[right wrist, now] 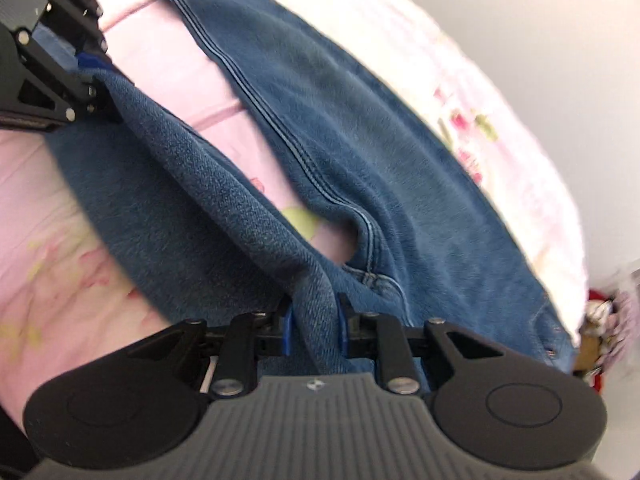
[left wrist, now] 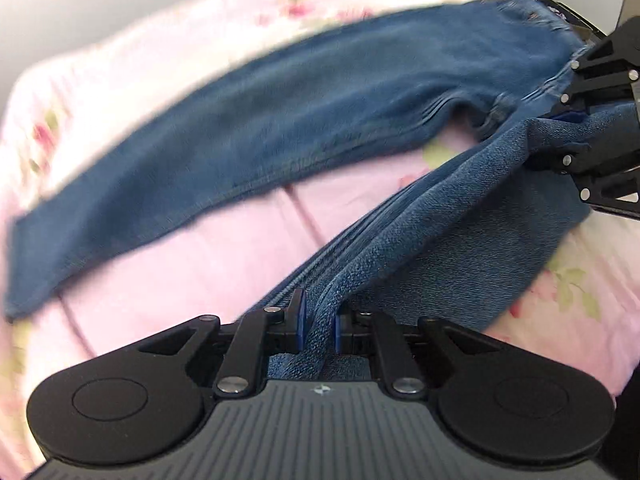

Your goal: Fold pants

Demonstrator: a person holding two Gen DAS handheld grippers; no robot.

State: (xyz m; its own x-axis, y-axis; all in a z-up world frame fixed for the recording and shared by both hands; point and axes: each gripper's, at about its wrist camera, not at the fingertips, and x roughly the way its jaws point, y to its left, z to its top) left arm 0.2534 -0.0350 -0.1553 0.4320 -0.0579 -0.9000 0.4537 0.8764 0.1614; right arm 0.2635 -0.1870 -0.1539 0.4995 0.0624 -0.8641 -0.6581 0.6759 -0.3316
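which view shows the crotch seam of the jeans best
The right wrist view. The crotch seam sits near the frame's center, with its double stitching readable just beyond the right tool. In the left wrist view the seam is farther off, smaller and blurred, next to the other tool.

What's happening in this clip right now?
A person is folding blue jeans on a pink floral bedspread. The left hand-held gripper and the right hand-held gripper are each shut on the same leg, holding it taut between them above the bed. The other leg lies flat, so no fold is finished.
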